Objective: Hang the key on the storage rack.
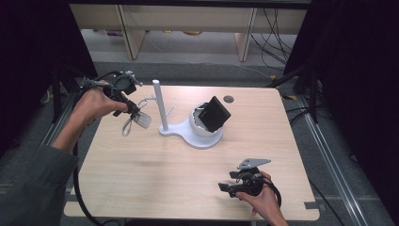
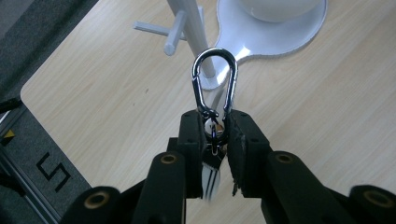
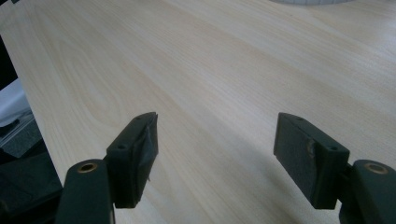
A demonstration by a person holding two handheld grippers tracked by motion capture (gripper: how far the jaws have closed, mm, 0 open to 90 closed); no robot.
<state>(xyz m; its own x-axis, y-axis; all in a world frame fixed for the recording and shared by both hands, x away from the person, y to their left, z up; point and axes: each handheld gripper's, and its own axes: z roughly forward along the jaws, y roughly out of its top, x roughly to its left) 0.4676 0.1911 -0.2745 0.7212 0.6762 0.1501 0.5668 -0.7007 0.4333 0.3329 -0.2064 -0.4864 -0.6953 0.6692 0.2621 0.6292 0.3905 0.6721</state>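
At the table's [image 1: 155, 174] far left corner, the left gripper [image 1: 134, 112] hangs above the wood with its jaws pinched on the lower end of a steel carabiner [image 2: 215, 80]. In the left gripper view the loop stands out past the pads [image 2: 236, 140], free and forward — held by its tail, it seems, so that the open part of the ring can be slipped over something. A small clear tag [image 1: 142, 120] dangles from it in the high view, clear of the table.

Just beside it stands a white stand [image 1: 160, 106], an upright post with short pegs [image 2: 175, 37] sticking out sideways; its flat base [image 2: 280, 39] widens into a dish that carries a white bowl [image 1: 200, 126] with a black wallet-like case [image 1: 214, 113] leaning in it. The pegs are the likely goal, judging by how the carabiner's loop is aimed at the post: the ring is lined up near the post but not yet on any peg.

Near the table's front edge, the right gripper [image 1: 226, 187] rests low with its jaws spread wide — nothing between them but bare wood in the right gripper view. It lies well apart from the stand, probably parked there to keep the left hand's path clear.
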